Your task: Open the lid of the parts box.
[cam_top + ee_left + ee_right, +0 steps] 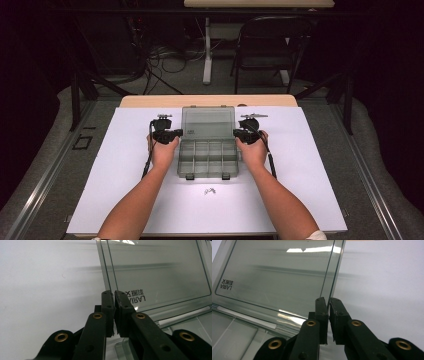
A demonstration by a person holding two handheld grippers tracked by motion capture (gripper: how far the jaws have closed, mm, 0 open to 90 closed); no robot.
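Looking down from the high view, I see the clear compartment box [208,150] sitting near the middle of the white table [125,170], its long axis running left to right across my side. Its lid [208,121] is swung open and stands up at the far edge, hinged along the box's long back side, so the open tray faces up and the two latches [190,176] point toward me at the near edge. Dividers split the tray into small compartments; I cannot tell whether anything lies in them.

My left gripper [172,134] sits at the left end of the box where lid meets tray, and my right gripper [239,134] mirrors it at the right end. In the left gripper view, the left gripper [114,293] has its jaws brought nearly together, with only a thin slit between them, just beside the lid's left edge [102,270]; whether they pinch that edge I cannot tell. In the right gripper view, the right gripper [328,300] looks the same: jaws almost closed, with the lid's right edge [334,270] running down into the slit between them.

A few small metal parts [209,190] lie on the table just in front of the box, between my forearms.
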